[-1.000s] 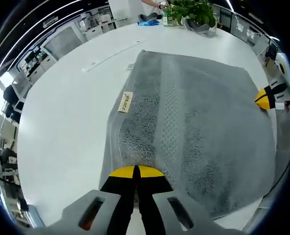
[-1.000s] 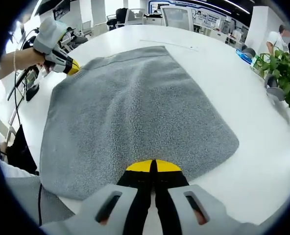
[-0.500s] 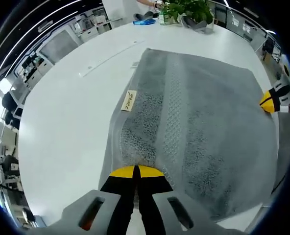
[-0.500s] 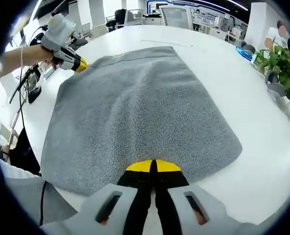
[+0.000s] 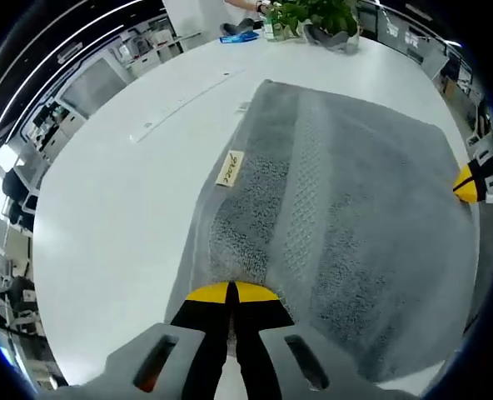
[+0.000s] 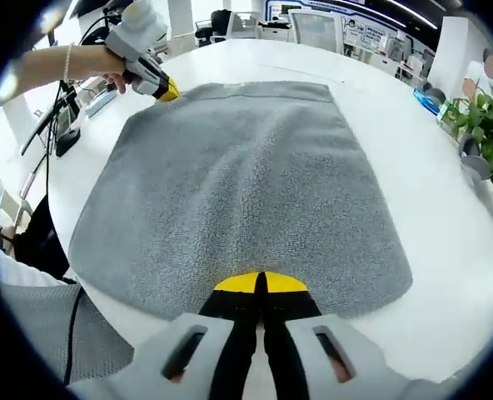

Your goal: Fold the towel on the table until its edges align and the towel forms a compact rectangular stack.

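A grey towel (image 5: 338, 208) lies spread on the white table (image 5: 113, 208), with a woven band and a small cream label (image 5: 230, 168) near its left edge. My left gripper (image 5: 230, 292) is shut on the towel's near edge. The right gripper's yellow tip (image 5: 470, 183) pinches the towel's edge at the far right. In the right gripper view the towel (image 6: 238, 183) stretches away from my right gripper (image 6: 261, 284), which is shut on its near edge. The left gripper (image 6: 161, 87), held by a hand, grips the far left corner.
Potted plants (image 5: 313, 15) and a blue item (image 5: 240, 32) stand at the table's far side. A thin white strip (image 5: 180, 104) lies left of the towel. A plant (image 6: 488, 125) is at the right, and dark cables (image 6: 63, 125) run along the table's left edge.
In the right gripper view the left gripper and its towel corner have shifted right and farther away. The towel's far edge now looks straighter. Both jaws stay closed on the towel.
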### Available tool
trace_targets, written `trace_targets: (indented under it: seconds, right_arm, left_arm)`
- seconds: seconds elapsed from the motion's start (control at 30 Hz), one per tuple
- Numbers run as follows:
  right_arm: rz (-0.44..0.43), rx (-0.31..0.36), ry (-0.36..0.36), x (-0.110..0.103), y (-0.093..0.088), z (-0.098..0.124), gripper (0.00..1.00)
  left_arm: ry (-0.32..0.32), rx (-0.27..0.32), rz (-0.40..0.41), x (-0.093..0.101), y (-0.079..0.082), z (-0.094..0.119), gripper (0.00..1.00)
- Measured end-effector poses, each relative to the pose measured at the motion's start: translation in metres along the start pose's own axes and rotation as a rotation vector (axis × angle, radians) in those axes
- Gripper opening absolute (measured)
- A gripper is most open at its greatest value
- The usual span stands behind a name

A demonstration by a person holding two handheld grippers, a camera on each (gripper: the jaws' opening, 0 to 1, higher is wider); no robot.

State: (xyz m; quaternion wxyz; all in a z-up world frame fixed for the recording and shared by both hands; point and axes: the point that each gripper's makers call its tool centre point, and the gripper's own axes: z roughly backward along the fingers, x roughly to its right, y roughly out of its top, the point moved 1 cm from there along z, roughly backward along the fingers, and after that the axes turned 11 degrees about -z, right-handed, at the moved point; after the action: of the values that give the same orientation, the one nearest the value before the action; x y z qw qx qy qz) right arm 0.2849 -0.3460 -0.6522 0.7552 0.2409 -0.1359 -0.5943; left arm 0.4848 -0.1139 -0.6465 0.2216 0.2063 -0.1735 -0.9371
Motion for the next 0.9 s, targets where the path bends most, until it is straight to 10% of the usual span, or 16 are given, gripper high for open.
trace_targets:
  seconds: [0.9]
  right_arm:
    - [0.044, -0.039, 0.013, -0.013, -0.006, 0.003, 0.00]
  left_arm:
    - [-0.015, 0.000, -0.060, -0.009, 0.024, -0.013, 0.01]
